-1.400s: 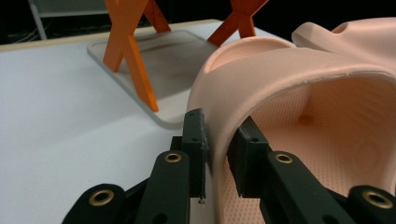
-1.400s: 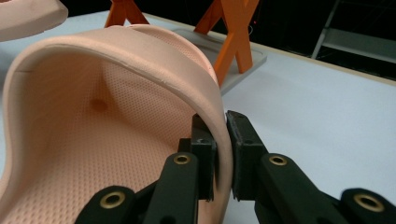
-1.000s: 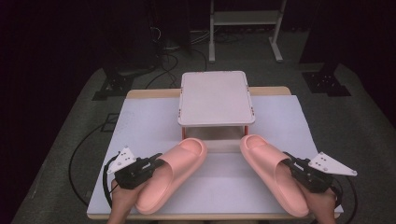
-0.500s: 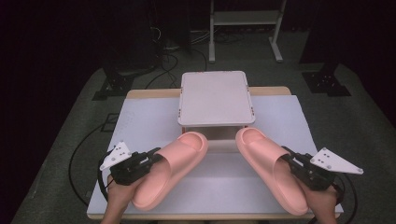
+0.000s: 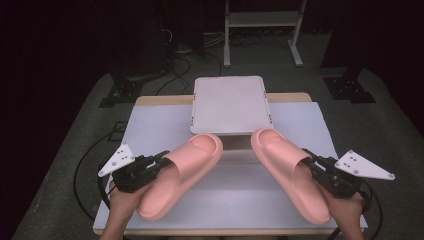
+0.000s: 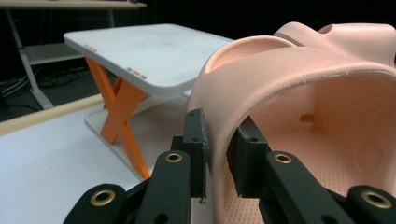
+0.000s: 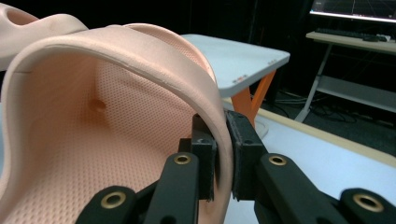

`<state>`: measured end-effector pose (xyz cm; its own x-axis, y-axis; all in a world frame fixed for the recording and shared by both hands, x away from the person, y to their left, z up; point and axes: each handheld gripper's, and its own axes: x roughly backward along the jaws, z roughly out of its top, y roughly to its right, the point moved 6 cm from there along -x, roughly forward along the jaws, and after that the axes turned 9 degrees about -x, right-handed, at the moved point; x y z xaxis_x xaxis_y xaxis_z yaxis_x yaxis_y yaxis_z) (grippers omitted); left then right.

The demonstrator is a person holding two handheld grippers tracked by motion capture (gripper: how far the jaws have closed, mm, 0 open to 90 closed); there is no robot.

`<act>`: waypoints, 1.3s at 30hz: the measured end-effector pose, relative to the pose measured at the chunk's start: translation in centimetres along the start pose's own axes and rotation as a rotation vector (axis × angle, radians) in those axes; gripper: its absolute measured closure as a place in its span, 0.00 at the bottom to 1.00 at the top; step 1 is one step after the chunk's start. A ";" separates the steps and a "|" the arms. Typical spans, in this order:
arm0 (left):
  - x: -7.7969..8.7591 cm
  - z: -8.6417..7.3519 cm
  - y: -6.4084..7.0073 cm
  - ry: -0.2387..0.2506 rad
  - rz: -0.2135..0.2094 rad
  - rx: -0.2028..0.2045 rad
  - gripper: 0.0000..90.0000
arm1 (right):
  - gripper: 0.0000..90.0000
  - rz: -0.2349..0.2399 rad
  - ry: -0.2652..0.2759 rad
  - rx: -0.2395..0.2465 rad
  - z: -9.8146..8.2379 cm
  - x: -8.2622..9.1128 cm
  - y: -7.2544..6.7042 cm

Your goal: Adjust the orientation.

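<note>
Slippers meet grippers over a white-covered table: the left gripper is clamped on the strap edge of the left pink slipper, the right gripper likewise on the right pink slipper, toes pointing toward a small white stand.

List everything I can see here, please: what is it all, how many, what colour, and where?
slippers: two, pink; left slipper and right slipper on the white table top, toes pointing toward the stand
stand: one, white top on orange crossed legs, at the far middle of the table
table: one, white surface with a wooden edge
metal frame: one, pale, on the floor behind the table
cables: several, dark, on the floor beyond the table
left gripper: one, black, fingers clamped on the left slipper's strap edge
right gripper: one, black, fingers clamped on the right slipper's strap edge
hands: two, at the near edge
</note>
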<state>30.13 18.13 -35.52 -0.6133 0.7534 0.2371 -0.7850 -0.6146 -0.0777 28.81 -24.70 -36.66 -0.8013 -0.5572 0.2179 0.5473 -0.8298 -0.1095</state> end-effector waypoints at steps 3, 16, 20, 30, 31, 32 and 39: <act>-0.1 0.5 -0.2 0.006 -0.002 -0.008 0.87 | 0.91 0.002 0.002 0.006 0.8 -0.3 -0.2; -0.9 1.6 -0.9 -0.006 -0.004 -0.009 0.87 | 0.91 0.010 -0.018 0.028 2.9 -2.0 -0.5; -1.2 1.9 -1.3 -0.007 -0.001 -0.012 0.87 | 0.91 0.008 -0.015 0.028 3.7 -2.4 -0.4; -2.2 2.5 -2.5 -0.019 0.010 0.002 0.87 | 0.91 0.003 -0.020 0.033 4.8 -3.6 -0.1; -2.2 2.5 -2.5 -0.022 0.013 0.000 0.87 | 0.91 0.003 -0.022 0.033 4.9 -3.7 -0.1; -2.3 2.6 -2.6 -0.021 0.014 -0.001 0.87 | 0.91 0.002 -0.025 0.035 4.9 -3.8 -0.1; -2.6 3.0 -3.2 -0.022 0.016 0.006 0.87 | 0.91 -0.007 -0.035 0.031 5.1 -4.4 0.3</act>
<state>34.46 17.42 -32.96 -0.6234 0.7384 0.2573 -0.7748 -0.6276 -0.0761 33.76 -22.31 -32.67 -0.7964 -0.5497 0.2522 0.5496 -0.8318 -0.0774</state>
